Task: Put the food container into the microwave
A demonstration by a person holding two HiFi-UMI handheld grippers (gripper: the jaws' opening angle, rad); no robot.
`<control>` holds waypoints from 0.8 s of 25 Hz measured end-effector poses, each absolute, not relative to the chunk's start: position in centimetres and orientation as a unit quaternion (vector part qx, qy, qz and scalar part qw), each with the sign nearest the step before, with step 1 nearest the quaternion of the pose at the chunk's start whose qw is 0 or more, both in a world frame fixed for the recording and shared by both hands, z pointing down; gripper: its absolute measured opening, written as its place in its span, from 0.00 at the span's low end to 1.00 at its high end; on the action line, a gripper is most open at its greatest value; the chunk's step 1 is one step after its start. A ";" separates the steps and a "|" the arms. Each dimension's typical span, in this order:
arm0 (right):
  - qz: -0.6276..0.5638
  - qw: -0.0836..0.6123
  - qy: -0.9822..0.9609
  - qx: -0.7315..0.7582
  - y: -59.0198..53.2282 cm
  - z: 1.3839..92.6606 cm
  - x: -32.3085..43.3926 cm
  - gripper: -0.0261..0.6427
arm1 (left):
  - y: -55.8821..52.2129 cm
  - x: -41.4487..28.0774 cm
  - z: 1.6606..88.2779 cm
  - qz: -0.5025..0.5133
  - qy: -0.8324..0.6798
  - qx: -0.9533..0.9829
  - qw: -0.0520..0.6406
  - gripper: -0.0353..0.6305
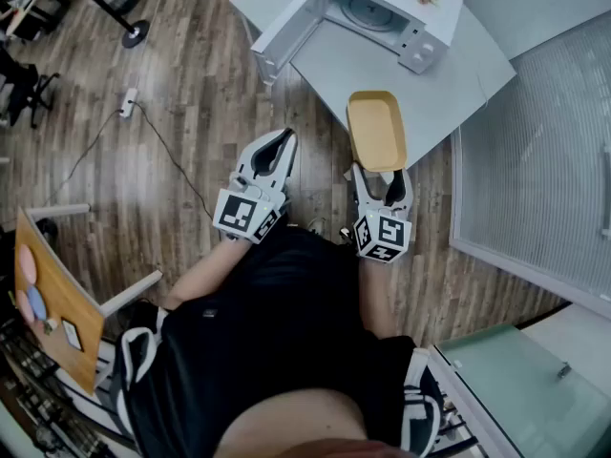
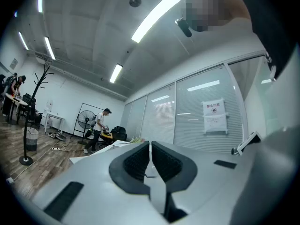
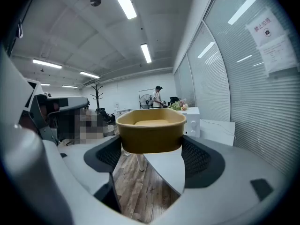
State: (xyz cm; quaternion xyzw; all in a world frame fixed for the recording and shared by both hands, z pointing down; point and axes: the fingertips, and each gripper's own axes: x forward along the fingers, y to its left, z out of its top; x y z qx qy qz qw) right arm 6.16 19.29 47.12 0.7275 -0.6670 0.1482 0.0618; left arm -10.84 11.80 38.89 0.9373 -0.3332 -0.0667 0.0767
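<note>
A tan rectangular food container [image 1: 376, 130] hangs in the air over the near edge of the grey table [image 1: 449, 93], held level by my right gripper [image 1: 378, 172]. In the right gripper view the container [image 3: 150, 129] fills the gap between the jaws, which are shut on its sides. The white microwave [image 1: 382, 17] stands at the table's far end with its door [image 1: 286, 29] swung open to the left; it also shows small as the microwave [image 3: 191, 120] beyond the container. My left gripper [image 1: 279, 151] is shut and empty over the floor, its jaws meeting at the left gripper [image 2: 151, 159].
A glass partition with blinds [image 1: 544, 198] runs along the right. A wooden chair [image 1: 57, 299] stands at the lower left. A cable and power strip [image 1: 128, 103] lie on the wooden floor. A coat stand base [image 1: 136, 32] is at the far left. A person [image 2: 99, 128] stands far off.
</note>
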 end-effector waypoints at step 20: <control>0.158 0.052 -0.657 0.736 16.5 47.2 5.3 0.67 | 8.8 -11.7 39.3 -0.068 -0.323 0.940 0.089 0.10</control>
